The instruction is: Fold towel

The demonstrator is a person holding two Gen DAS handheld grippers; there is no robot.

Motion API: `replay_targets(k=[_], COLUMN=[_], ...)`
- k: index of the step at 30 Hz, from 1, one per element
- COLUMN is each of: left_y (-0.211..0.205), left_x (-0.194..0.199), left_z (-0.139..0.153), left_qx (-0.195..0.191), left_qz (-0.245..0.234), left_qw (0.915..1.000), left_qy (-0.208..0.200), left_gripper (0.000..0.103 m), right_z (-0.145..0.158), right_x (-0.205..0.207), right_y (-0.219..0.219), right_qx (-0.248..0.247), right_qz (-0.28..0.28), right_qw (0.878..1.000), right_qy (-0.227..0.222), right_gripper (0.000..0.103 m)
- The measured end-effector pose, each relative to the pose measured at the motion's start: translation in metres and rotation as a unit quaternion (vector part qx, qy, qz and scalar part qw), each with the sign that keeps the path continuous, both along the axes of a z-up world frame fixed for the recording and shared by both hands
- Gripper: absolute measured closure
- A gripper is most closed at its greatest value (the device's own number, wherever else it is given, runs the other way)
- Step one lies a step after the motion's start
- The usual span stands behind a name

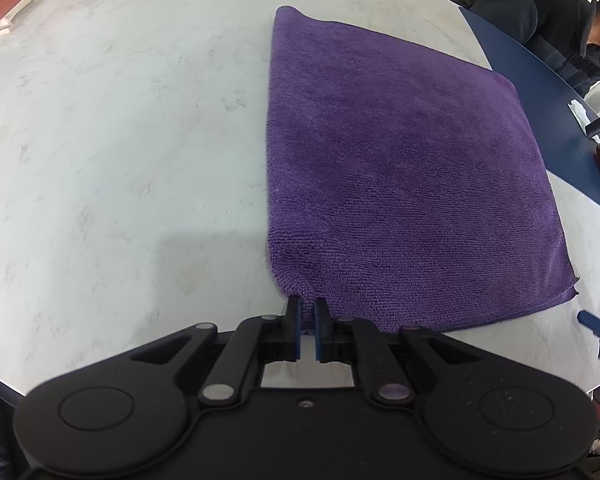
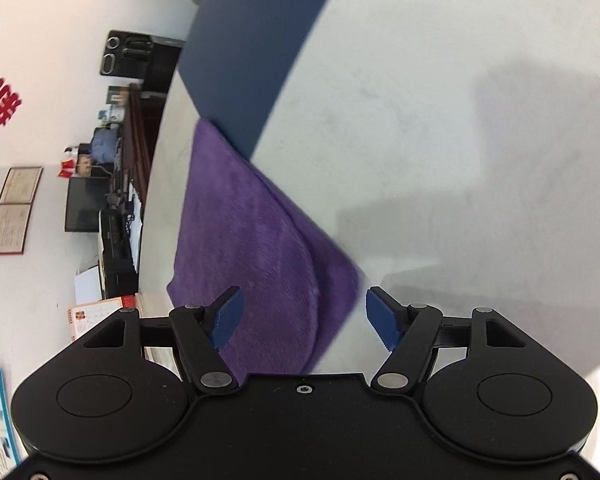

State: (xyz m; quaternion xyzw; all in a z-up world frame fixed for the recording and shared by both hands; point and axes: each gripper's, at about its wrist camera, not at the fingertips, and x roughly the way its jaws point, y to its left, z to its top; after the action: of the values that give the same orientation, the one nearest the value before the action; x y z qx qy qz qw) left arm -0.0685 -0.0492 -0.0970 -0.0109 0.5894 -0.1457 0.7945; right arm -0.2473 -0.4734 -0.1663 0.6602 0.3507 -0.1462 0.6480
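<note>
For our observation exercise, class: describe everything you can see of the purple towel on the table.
The purple towel is a plush, fuzzy cloth, microfibre by its look, lying flat on the pale marbled table, folded into a rough rectangle with doubled layers showing at its corners. The left gripper is shut on its near corner. The right gripper stands open over another corner, its fingers not pressing the cloth.

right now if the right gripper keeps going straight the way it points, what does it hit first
Most likely the purple towel. The right gripper is open and tilted down, with the towel's near corner between its fingers. Depth is unclear, so it may pass just over the cloth and meet the white table beyond.
</note>
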Motion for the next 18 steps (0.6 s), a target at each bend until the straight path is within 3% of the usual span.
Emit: replay_targets(k=[10,18], left_y=[-0.001,-0.001], left_x=[0.000,-0.001], left_z=[0.001,0.000], left_qx=[0.002,0.002], left_qz=[-0.002,-0.002], left_qw=[1.0000,1.0000], left_qy=[0.000,0.000], left_gripper=[0.097,0.097], right_z=[-0.017,-0.018], right_x=[0.011,0.012], right_y=[0.008,0.001], right_qx=[0.037,0.029], right_qz=[-0.031,-0.064], right_qw=[0.998,0.996], right_qy=[-0.029,-0.047], right_gripper=[0.034,0.034])
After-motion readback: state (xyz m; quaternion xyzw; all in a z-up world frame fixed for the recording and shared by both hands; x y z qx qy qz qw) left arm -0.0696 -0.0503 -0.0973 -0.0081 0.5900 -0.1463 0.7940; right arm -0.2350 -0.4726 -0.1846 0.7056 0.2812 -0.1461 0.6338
